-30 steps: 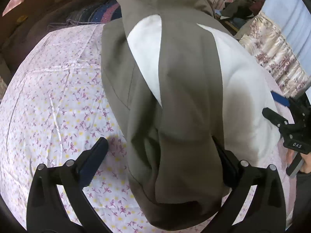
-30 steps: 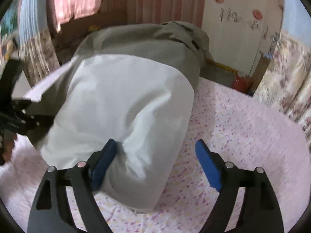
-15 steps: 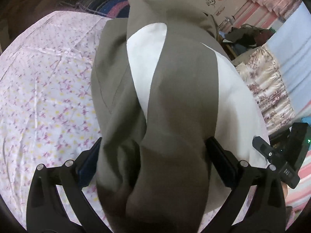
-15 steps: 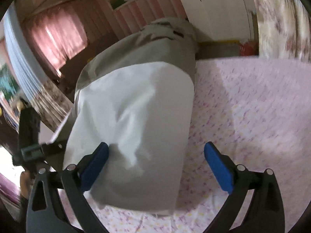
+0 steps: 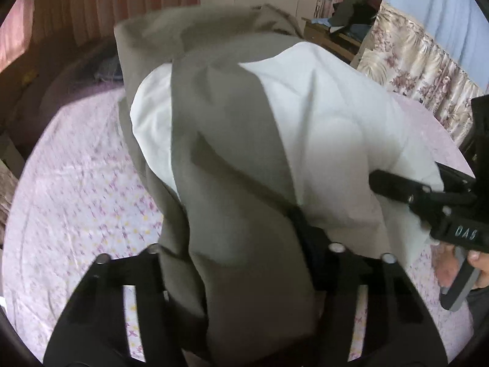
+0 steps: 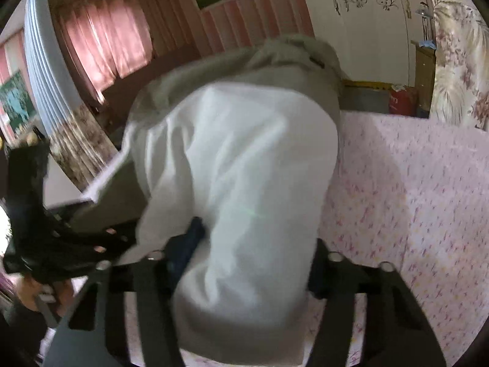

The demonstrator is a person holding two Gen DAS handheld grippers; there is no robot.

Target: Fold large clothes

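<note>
One garment (image 5: 232, 165), seemingly lengthwise away.

Right hand-held gripper (image 6: 247, 263), jaws just closing, seemingly pinches the blurred white garment (image 6: 244, 168) above the floral bedsheet (image 6: 412, 198).

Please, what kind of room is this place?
Most likely a home bedroom: the garment lies on a bed with a pink floral sheet, pink curtains hang at the window, and a decorated wardrobe stands behind.
</note>
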